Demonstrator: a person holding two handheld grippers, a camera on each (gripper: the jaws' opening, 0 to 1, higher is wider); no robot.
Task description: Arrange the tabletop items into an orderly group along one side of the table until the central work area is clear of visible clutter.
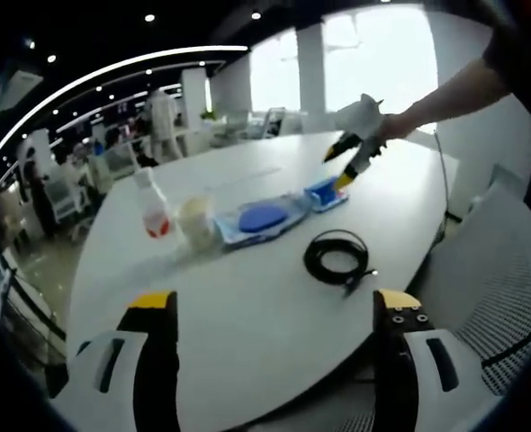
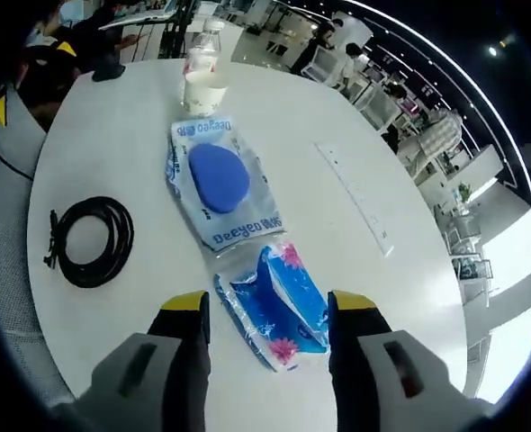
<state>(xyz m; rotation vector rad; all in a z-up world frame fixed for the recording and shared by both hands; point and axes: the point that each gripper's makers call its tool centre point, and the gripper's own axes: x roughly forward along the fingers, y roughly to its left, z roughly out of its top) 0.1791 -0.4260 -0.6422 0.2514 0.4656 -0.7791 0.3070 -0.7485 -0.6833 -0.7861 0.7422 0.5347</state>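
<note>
A blue tissue pack (image 2: 274, 304) lies on the white table (image 2: 112, 135), and my right gripper (image 2: 270, 310) stands open with one jaw on each side of it. Beyond it lie a pack of wipes (image 2: 219, 184), a paper cup (image 2: 202, 90) and a plastic bottle (image 2: 204, 45). A coiled black cable (image 2: 90, 241) lies to the left. In the left gripper view, my left gripper (image 1: 274, 306) is open over the near table edge (image 1: 247, 360). Ahead are the cable (image 1: 337, 256), wipes (image 1: 261, 219), cup (image 1: 196, 220), bottle (image 1: 153, 207) and tissue pack (image 1: 324, 193), with the right gripper (image 1: 348, 162) just above it.
A long flush panel (image 2: 355, 193) runs across the tabletop to the right of the wipes. Grey mesh chairs (image 1: 508, 297) (image 2: 4, 189) stand at the table's edges. People and desks are in the background (image 1: 157, 121). A person's arm (image 1: 454, 90) reaches in holding the right gripper.
</note>
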